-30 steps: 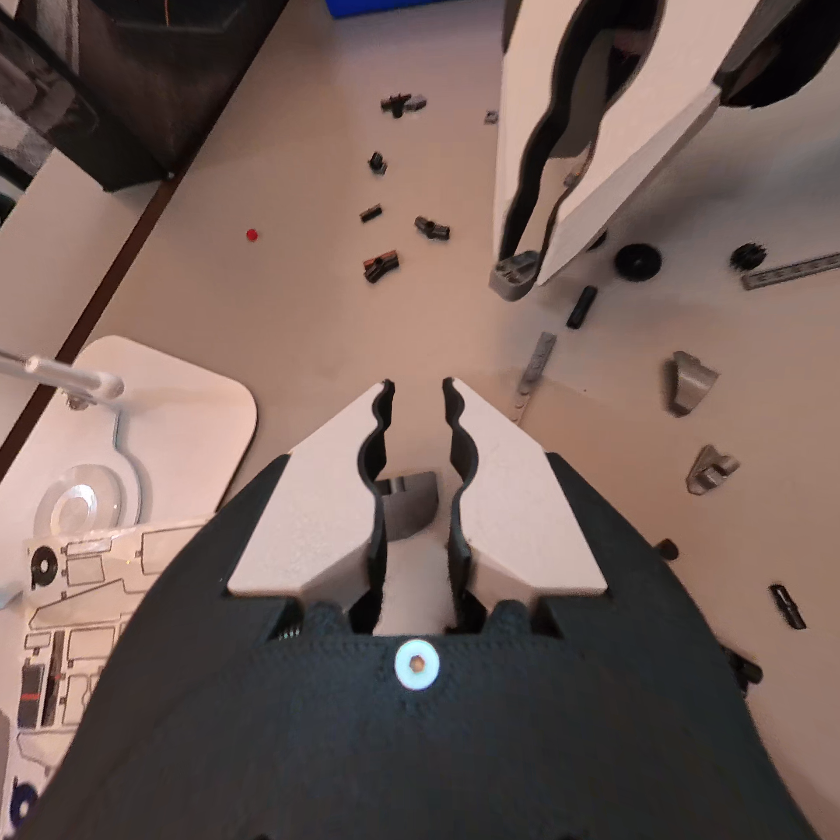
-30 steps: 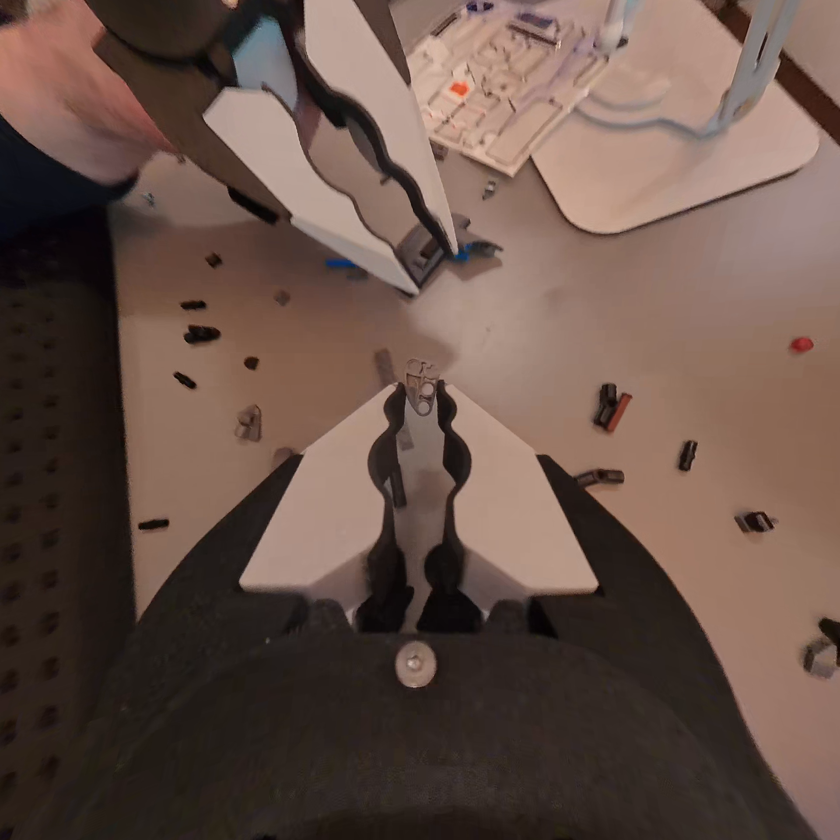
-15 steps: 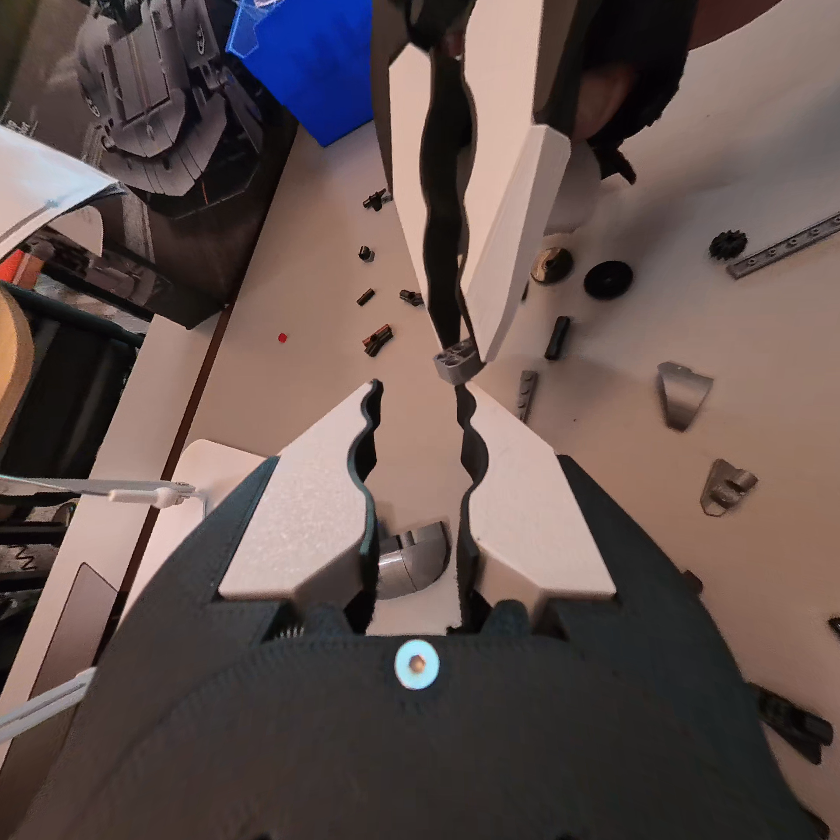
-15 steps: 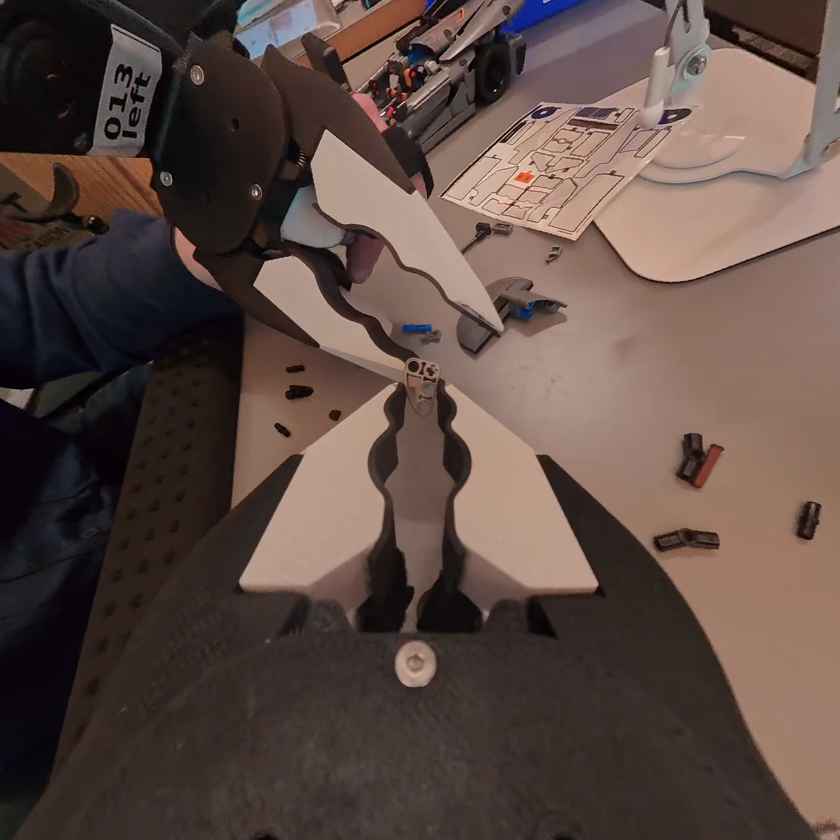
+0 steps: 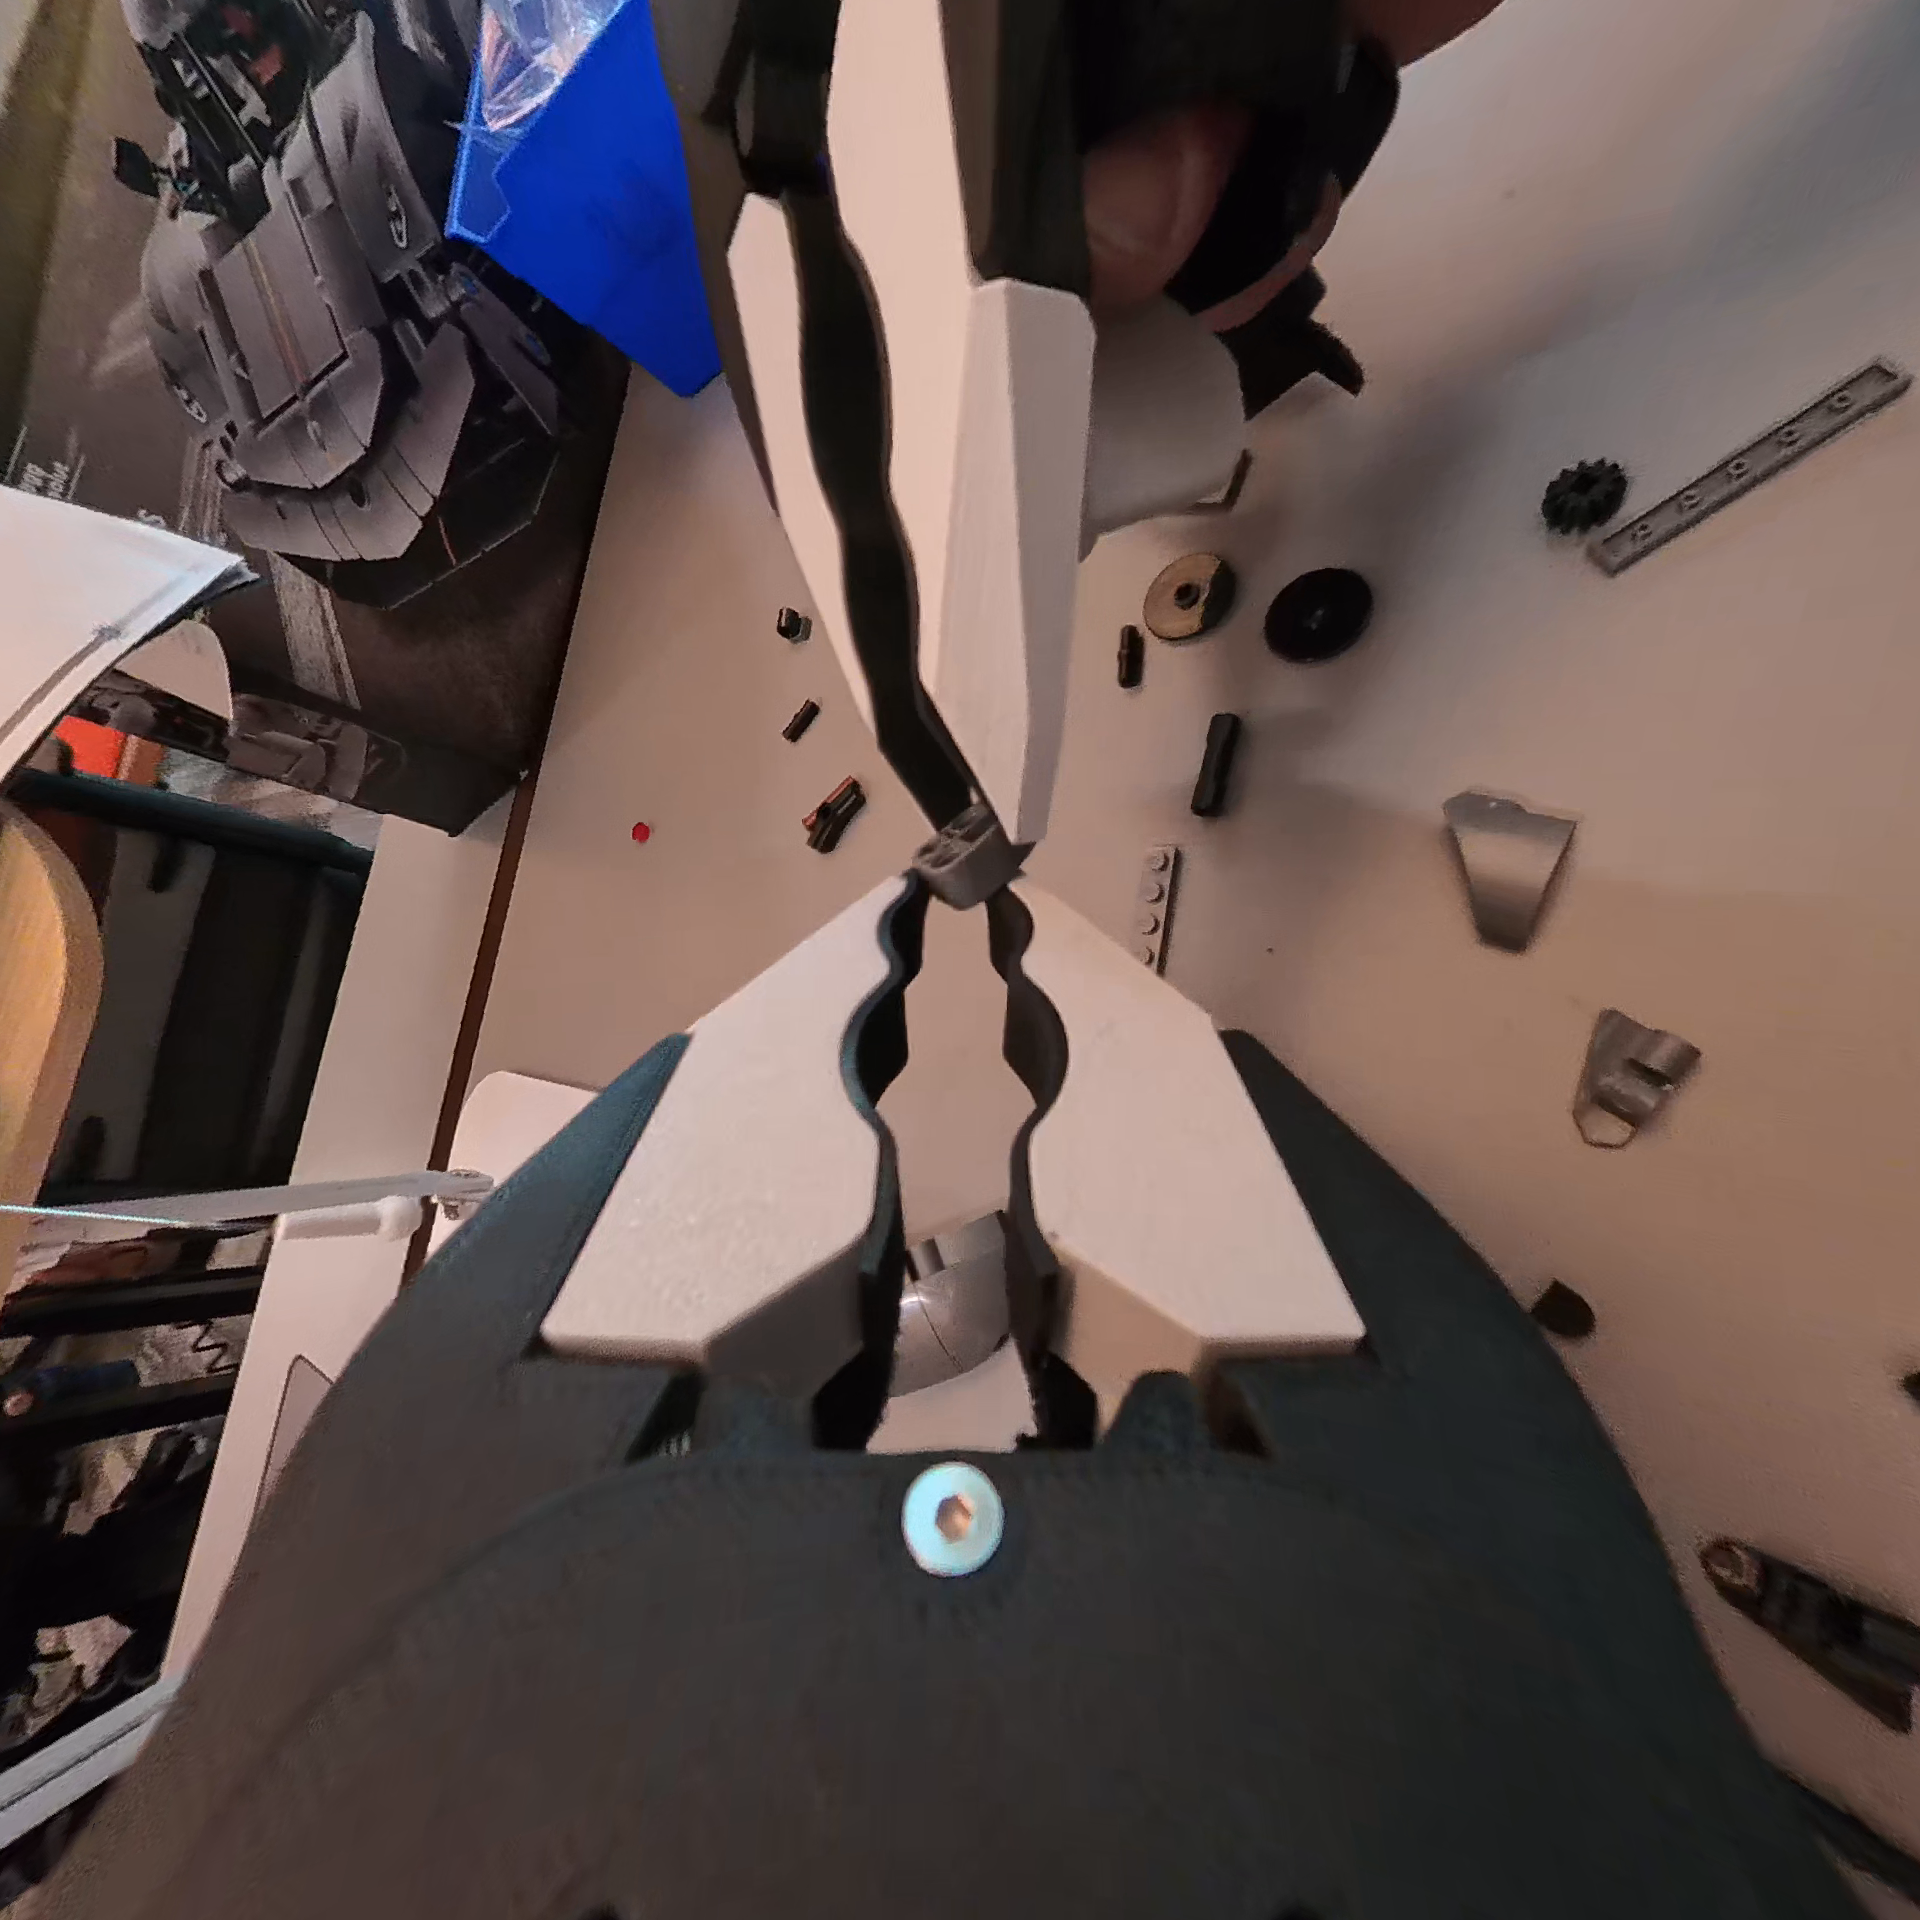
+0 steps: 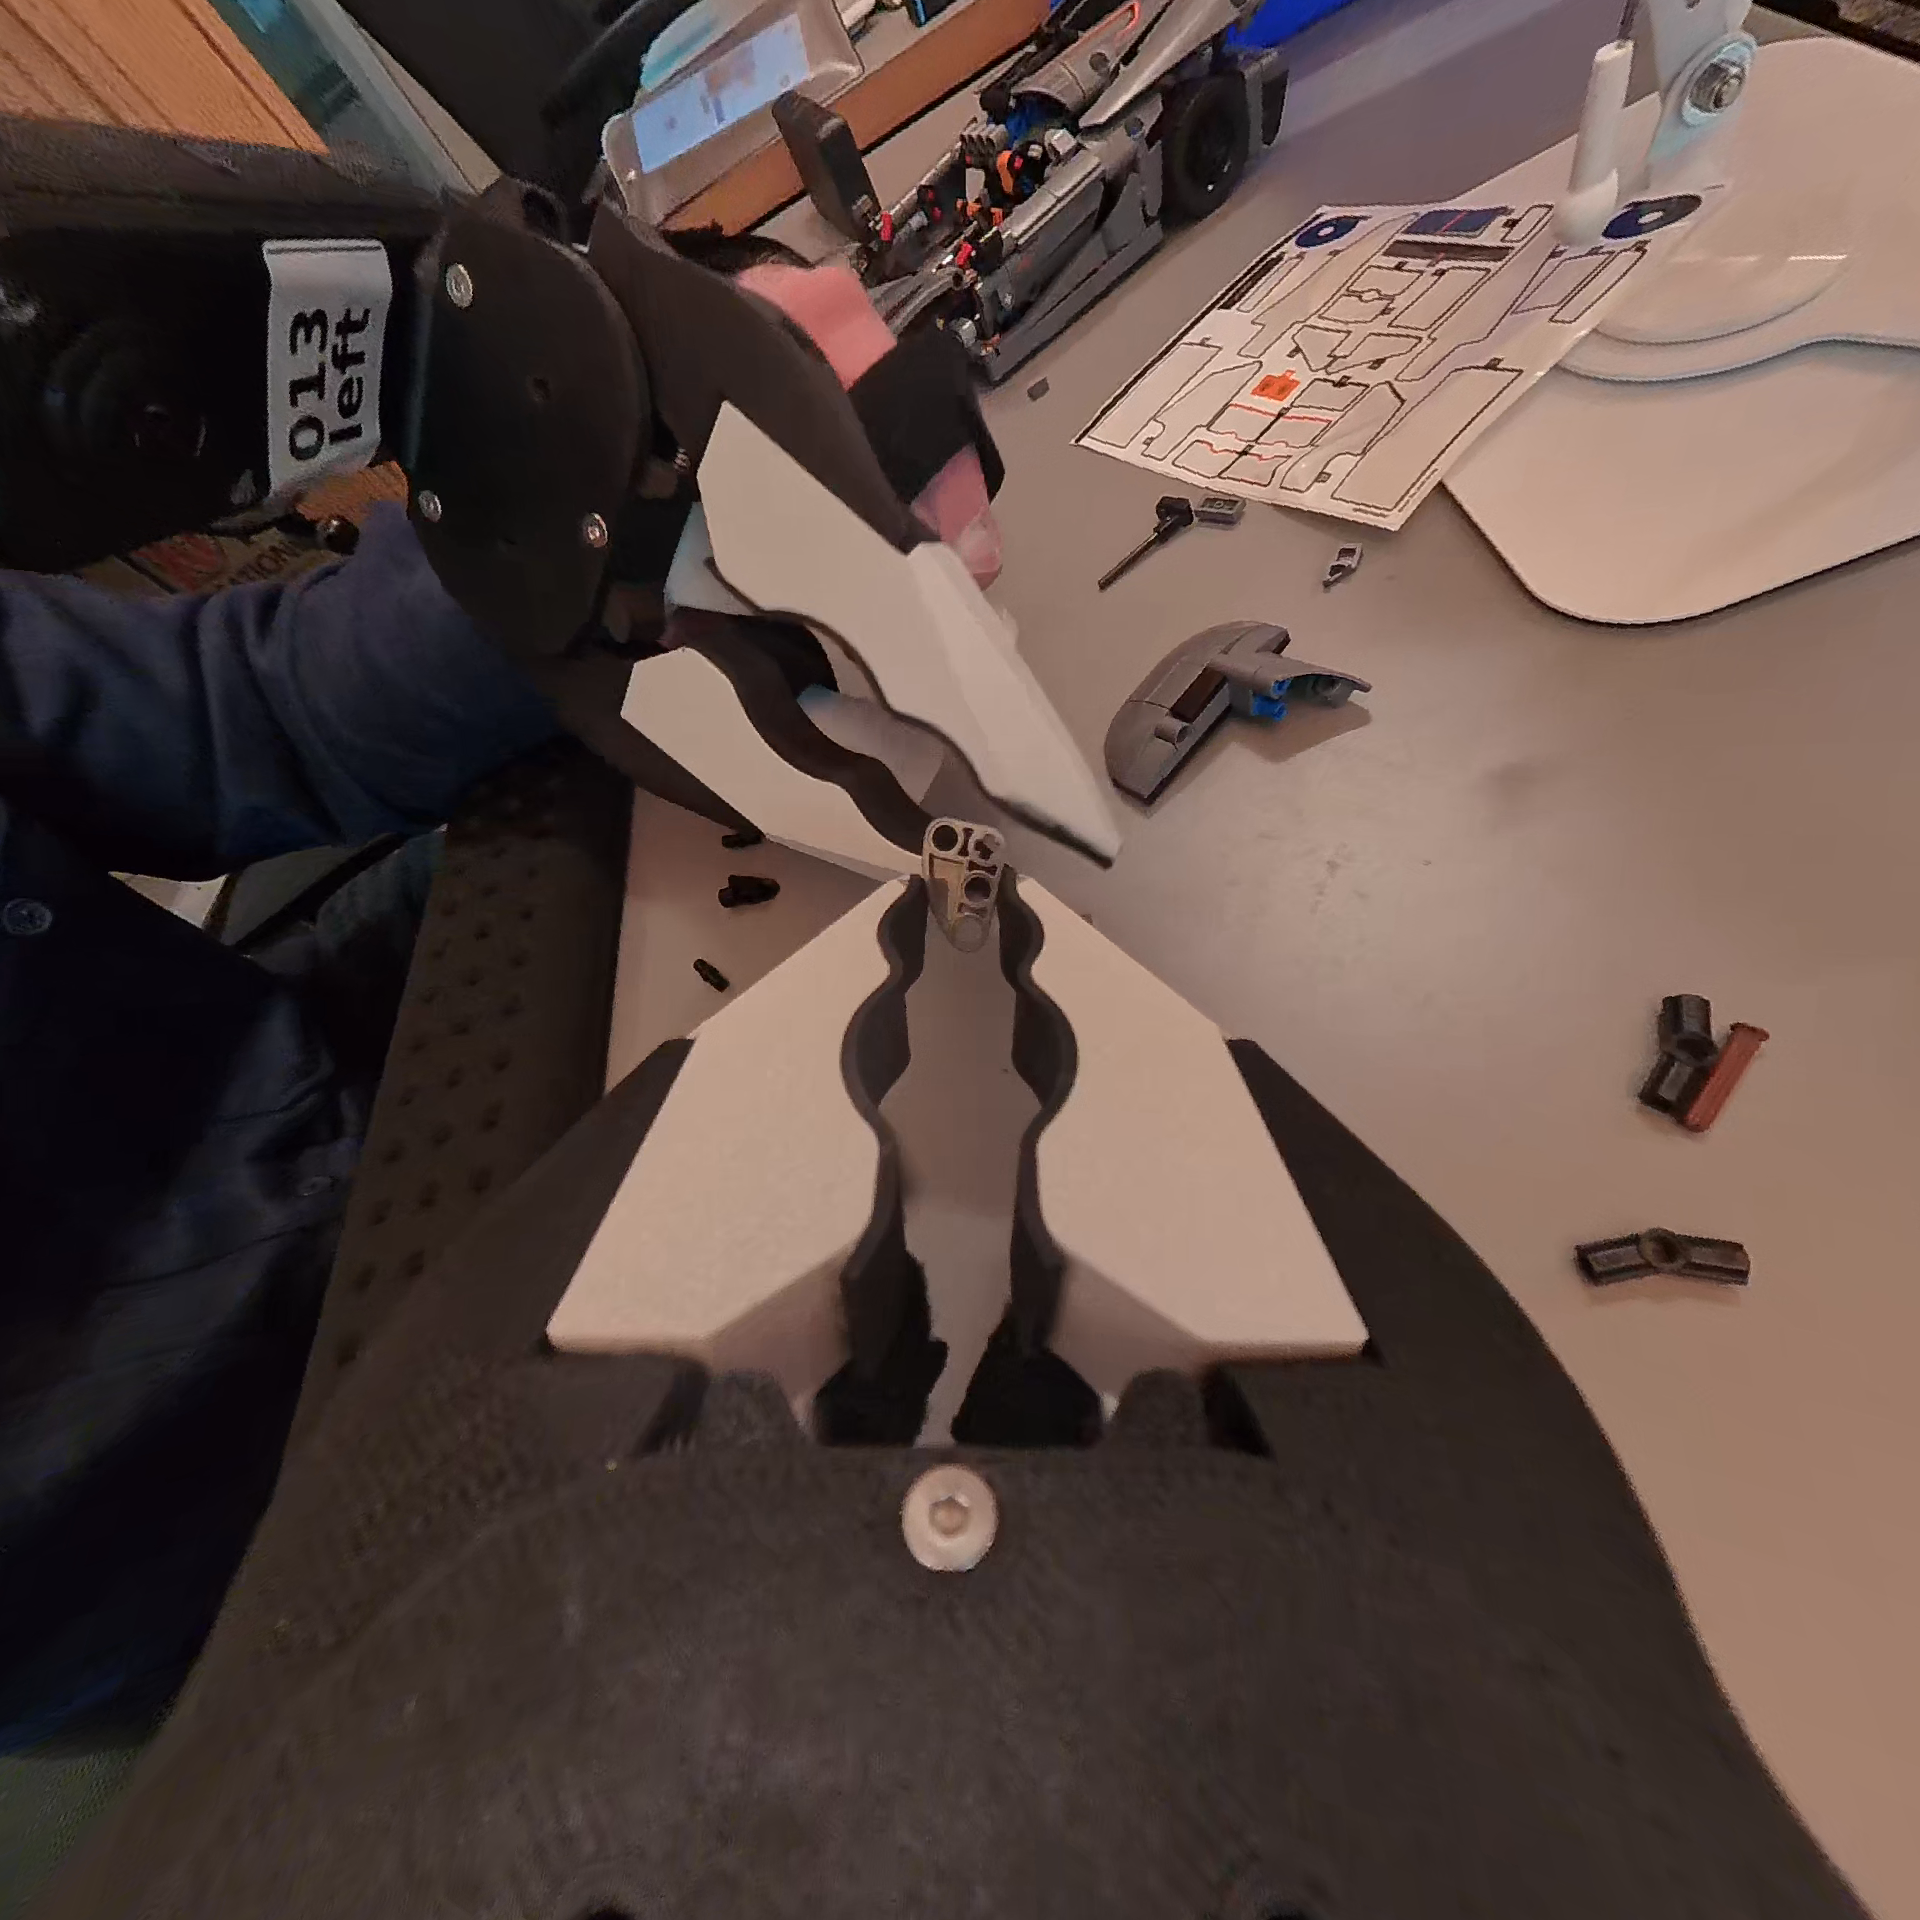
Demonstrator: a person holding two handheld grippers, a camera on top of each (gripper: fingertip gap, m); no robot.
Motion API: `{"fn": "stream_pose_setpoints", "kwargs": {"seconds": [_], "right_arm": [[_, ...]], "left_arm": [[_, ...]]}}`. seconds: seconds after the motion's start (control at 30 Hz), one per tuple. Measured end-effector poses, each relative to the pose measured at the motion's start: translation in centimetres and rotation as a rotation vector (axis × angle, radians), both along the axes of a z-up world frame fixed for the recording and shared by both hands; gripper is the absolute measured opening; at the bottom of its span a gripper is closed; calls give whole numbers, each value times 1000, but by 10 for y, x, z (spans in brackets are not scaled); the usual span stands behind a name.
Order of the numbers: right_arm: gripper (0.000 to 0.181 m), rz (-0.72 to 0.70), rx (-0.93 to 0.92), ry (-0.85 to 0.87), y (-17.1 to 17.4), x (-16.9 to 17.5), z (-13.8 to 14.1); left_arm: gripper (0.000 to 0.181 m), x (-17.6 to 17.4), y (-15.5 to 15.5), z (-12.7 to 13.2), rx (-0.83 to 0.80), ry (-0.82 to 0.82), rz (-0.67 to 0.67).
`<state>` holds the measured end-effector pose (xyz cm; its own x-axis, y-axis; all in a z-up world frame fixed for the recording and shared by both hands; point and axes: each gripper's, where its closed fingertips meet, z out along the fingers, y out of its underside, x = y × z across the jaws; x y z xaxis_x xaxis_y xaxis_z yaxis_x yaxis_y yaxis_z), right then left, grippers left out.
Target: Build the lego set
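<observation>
A small grey lego connector point(image 6: 964, 883) with round holes is pinched at the tips of my right gripper point(image 6: 964, 904), above the table. My left gripper point(image 5: 956, 896) meets it tip to tip from the opposite side, and its fingertips are closed on the other end of the same connector point(image 5: 961, 854). The right gripper point(image 5: 977, 821) comes down from the top of the left wrist view. The left gripper point(image 6: 1003, 847) reaches in from the left of the right wrist view. A grey curved sub-assembly with blue pins point(image 6: 1195, 717) lies on the table behind.
A sticker sheet point(image 6: 1351, 353), a white stand base point(image 6: 1714, 499) and a part-built car point(image 6: 1070, 177) sit at the back. Loose parts lie around: black discs point(image 5: 1317, 613), a grey beam point(image 5: 1756, 478), grey panels point(image 5: 1507, 862), black connectors point(image 6: 1662, 1257). A blue bin point(image 5: 582, 208) stands far left. My two grippers' fingertips are within a few centimetres of each other. The grey beam point(image 5: 1756, 478) is about 15 cm from both grippers' fingertips.
Both grippers rose from the table and came together tip to tip. The left gripper's fingers narrowed onto the connector that the right gripper holds.
</observation>
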<state>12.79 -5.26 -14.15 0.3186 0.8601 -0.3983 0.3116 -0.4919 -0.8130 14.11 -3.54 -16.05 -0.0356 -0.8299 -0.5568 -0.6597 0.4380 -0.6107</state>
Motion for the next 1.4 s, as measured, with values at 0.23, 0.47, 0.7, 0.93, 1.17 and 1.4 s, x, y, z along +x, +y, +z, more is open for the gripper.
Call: {"fn": "stream_pose_setpoints", "kwargs": {"seconds": [0.23,0.47,0.7,0.93,1.17,1.4], "right_arm": [[13,7,-15,14,-1,1,1],[13,-8,-15,36,1,2,4],[13,-12,-11,35,1,2,4],[13,-13,-3,36,1,2,6],[13,-12,-3,41,1,2,6],[13,-18,13,43,2,2,9]], "left_arm": [[6,0,-1,-1,7,10,0],[0,-2,3,0,1,8,18],[0,-2,2,-1,-11,7,17],[0,-2,2,0,-23,-1,16],[0,-2,2,0,-34,-9,13],[0,-2,2,2,-45,-23,15]]}}
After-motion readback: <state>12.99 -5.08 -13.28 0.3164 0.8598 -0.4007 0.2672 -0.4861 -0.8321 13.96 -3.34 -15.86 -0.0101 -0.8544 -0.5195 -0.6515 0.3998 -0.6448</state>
